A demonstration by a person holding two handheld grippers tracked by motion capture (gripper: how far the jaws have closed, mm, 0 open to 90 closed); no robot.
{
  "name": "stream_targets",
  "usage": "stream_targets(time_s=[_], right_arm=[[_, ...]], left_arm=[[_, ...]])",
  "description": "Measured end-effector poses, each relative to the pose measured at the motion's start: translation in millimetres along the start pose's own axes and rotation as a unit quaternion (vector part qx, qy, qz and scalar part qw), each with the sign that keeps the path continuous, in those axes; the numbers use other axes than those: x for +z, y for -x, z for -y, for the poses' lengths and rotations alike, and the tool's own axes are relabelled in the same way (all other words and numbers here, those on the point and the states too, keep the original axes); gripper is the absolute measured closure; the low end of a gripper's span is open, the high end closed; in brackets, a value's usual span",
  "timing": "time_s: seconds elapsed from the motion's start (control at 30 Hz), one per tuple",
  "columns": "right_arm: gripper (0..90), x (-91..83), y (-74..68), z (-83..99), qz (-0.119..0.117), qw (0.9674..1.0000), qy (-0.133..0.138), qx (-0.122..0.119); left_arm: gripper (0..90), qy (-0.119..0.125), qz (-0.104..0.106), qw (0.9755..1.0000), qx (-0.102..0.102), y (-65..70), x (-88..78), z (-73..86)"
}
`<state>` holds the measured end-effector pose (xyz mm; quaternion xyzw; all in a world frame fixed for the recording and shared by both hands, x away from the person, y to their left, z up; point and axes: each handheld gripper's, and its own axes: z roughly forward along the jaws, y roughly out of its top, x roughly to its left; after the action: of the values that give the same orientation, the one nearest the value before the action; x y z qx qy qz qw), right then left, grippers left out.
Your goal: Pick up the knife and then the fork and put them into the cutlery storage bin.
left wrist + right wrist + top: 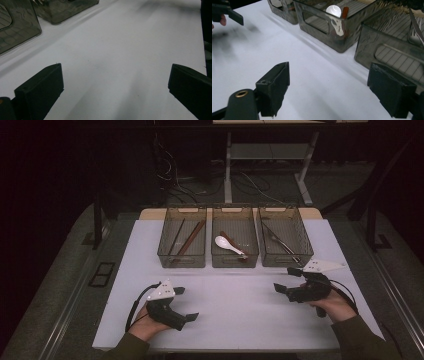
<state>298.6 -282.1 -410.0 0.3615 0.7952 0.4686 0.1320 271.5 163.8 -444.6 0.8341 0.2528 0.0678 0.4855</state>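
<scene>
Three smoky translucent bins sit side by side at the far edge of the white table I am working over. Each of my hands holds a gripper above the bare near half of the table, and neither gripper holds or touches anything. My left gripper hovers near the front left part of the table with its jaws wide apart; in the left gripper view I see nothing but white tabletop between the two black pads, with the corners of two bins at the top left. My right gripper is at the right side, just in front of the right bin, its jaws also spread wide and pointing toward the left; in the right gripper view the white surface lies between them, and the right pad stands close to that bin's front wall without my being able to tell whether it touches. The right bin holds metal cutlery, which looks like forks. The middle bin holds a white soup spoon lying across a brown one. The left bin holds brown and dark chopsticks lying lengthwise.
</scene>
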Motion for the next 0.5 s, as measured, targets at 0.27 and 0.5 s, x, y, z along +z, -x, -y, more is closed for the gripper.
stream_targets(time_s=[0.27, 0.5], right_arm=[[17.8, -2.4, -8.2, 18.7, -0.004, 0.9999, 0.011, -0.009], [17.8, -7.9, -17.0, 35.7, -0.022, 0.9995, 0.018, -0.014]], left_arm=[[0.0, -0.001, -0.002, 1.0000, 0.003, 1.2, 0.0, -1.3], [0.0, -0.002, -0.003, 1.0000, 0.004, 1.9, -0.5, -1.8]])
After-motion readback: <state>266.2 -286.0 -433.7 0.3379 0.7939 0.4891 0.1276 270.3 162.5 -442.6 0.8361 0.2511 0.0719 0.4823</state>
